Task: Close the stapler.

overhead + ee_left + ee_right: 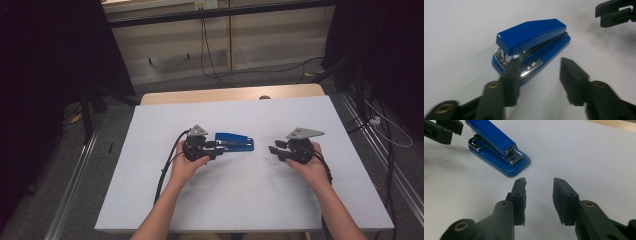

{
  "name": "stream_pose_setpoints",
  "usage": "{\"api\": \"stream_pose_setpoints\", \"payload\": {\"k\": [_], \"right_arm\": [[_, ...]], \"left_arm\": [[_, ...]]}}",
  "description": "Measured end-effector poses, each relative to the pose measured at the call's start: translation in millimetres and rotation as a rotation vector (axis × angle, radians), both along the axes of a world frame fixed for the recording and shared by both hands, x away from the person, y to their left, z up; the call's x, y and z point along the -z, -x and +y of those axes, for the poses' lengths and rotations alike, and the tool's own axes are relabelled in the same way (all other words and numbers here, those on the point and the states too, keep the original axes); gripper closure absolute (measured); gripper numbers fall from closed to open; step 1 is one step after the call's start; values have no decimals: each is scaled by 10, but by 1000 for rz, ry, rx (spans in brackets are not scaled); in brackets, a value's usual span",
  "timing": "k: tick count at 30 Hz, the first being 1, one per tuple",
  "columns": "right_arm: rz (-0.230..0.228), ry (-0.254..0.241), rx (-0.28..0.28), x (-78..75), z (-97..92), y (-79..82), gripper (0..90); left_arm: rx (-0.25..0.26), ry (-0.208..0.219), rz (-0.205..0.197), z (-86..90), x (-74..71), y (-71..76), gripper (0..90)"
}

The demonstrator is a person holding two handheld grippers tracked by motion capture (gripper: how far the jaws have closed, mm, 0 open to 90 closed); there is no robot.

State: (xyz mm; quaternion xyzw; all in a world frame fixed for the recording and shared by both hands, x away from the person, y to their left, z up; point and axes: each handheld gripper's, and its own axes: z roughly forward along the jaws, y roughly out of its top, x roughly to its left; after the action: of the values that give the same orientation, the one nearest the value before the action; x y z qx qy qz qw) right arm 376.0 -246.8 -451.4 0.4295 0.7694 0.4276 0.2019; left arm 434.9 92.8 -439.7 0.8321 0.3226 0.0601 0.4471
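Nearest to you, both of your forearms come in from the near edge of the desk [150,200], which is covered in a plain white sheet. Your left hand [186,167] holds the left claw [221,146], and your right hand [311,167] holds the right claw [272,150]; the two point toward each other across the middle of the desk.

Your left claw's jaws stand partly apart with nothing pressed between them. In the left gripper view, one jaw overlaps the near end of the stapler [531,47], the end with the shiny metal; I can't tell if it actually touches. The other jaw sits off to the side over bare desk.

Your right claw is parted too, a fairly narrow gap, holding nothing. In the right gripper view its tips [539,195] hover just short of the stapler's other end.

So the blue stapler lies flat between the two claws, closer to your left one, roughly mid-desk, lengthwise left to right.

Past the far edge there's a strip of bare wood [230,94], then grey floor with cables [207,55].
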Motion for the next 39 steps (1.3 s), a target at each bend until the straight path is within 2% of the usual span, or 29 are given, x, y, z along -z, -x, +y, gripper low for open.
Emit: {"api": "stream_pose_setpoints", "payload": {"k": [3,5,7,10,12,15,16,21,25,39], "right_arm": [[-12,-3,-6,-31,29,53,517],[-13,-12,-4,-53,33,91,474],[-20,-16,17,-69,27,133,380],[-17,-38,23,-76,12,203,334],[-21,-33,30,-80,8,249,290],[-20,-13,24,-84,11,321,266],[-23,-9,20,-83,16,347,260],[-15,-4,4,-64,7,465,227],[-13,-16,9,-40,-20,550,201],[-25,-20,12,-25,-130,752,176]], "left_arm": [[-9,3,-5,86,-25,40,411],[-19,21,-4,155,-47,69,334],[-23,27,-9,228,-73,104,301],[-40,16,-16,326,-104,162,233],[-49,9,-29,399,-116,192,182],[-59,24,-20,499,-129,250,153],[-59,13,-27,536,-134,266,146],[-71,15,-41,691,-138,370,130],[-86,35,-51,812,-152,440,126],[-133,36,-67,1146,-146,638,110]]}}
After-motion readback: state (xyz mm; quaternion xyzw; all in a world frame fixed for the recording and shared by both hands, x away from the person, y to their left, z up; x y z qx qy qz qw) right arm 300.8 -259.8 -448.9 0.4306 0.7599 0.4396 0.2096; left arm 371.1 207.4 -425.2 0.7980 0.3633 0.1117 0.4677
